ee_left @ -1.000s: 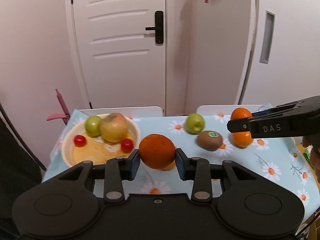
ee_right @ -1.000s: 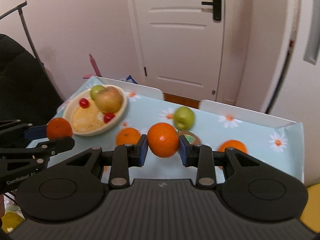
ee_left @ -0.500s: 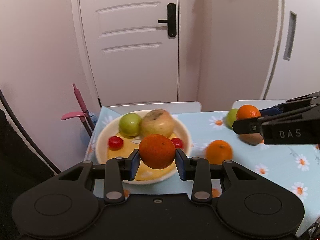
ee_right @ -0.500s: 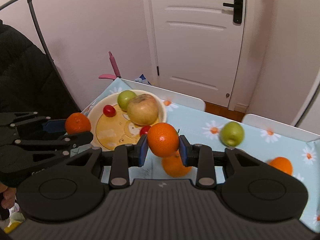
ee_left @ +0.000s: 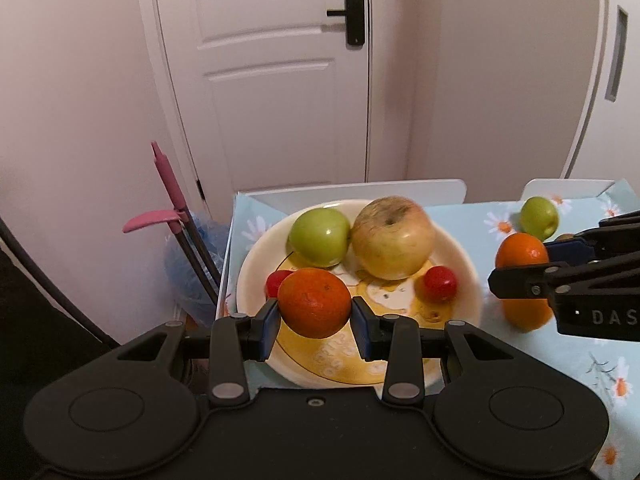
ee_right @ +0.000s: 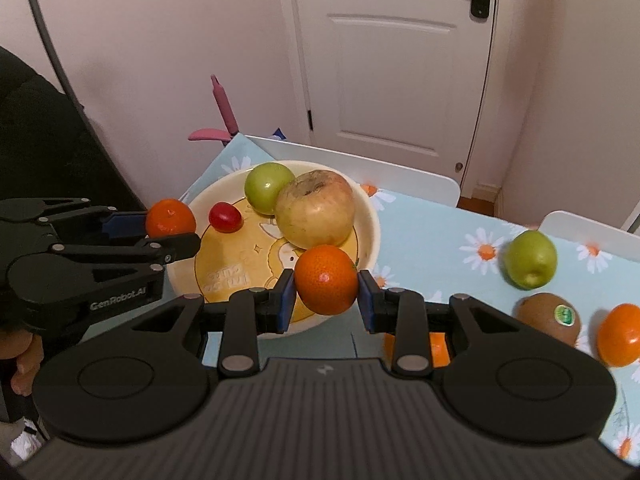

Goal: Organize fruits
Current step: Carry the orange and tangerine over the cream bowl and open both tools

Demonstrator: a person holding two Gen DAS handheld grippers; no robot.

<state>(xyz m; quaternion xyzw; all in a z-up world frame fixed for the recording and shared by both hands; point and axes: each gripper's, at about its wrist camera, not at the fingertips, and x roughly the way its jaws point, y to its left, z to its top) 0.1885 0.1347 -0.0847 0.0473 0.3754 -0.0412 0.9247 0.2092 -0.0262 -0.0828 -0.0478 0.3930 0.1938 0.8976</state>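
My left gripper is shut on an orange and holds it above the near-left part of the cream plate. On the plate lie a green apple, a big yellow apple and two cherry tomatoes. My right gripper is shut on a second orange, above the plate's near right rim. The left gripper also shows in the right wrist view. On the cloth lie a green apple, a kiwi and an orange.
The table has a blue daisy cloth. Two white chair backs stand behind it. A pink-handled tool and a blue bag stand left of the table. A white door is behind. Another orange lies under my right gripper.
Both grippers have moved left with their oranges, from over the middle of the table to over the plate. The plate now looks closer in both views.
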